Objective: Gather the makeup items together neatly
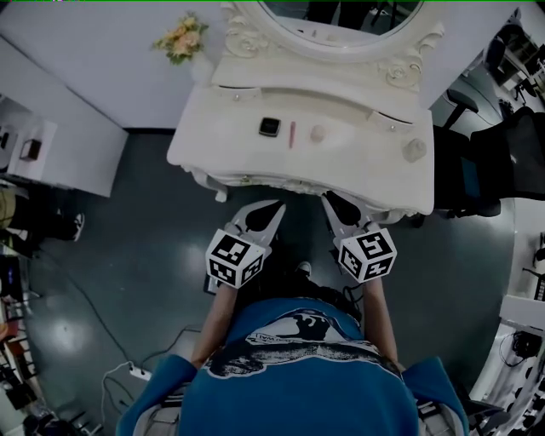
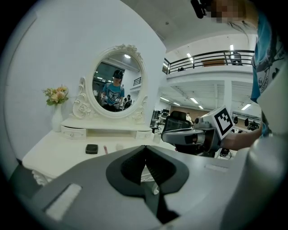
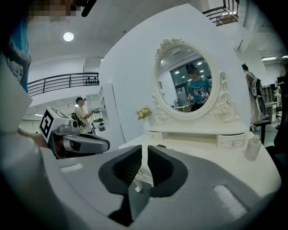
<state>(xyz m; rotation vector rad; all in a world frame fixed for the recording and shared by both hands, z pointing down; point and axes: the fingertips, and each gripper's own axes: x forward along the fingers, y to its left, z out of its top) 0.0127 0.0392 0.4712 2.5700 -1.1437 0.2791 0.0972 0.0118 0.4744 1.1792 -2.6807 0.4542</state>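
Observation:
On the white vanity table [image 1: 213, 145] lie a black square compact [image 1: 270, 127], a pink lipstick [image 1: 291, 134] and a small round cream item [image 1: 318, 133], close together in a row. A pale little bottle [image 1: 415, 150] stands apart at the right end. Both grippers hover short of the table's front edge, side by side. My left gripper [image 1: 271, 209] is shut and empty, its tips meeting [image 2: 145, 147]. My right gripper [image 1: 329, 201] holds nothing; only a narrow slit shows between its pads [image 3: 145, 149]. The compact [image 2: 92, 148] and lipstick [image 2: 105, 149] lie ahead to the left.
An oval mirror [image 1: 341, 17] in an ornate frame rises behind a raised shelf with small drawers [image 1: 247, 94]. A vase of flowers [image 1: 180, 38] stands at the far left corner. Dark office chairs [image 1: 485, 170] stand right of the table, a low white unit [image 1: 51, 145] left.

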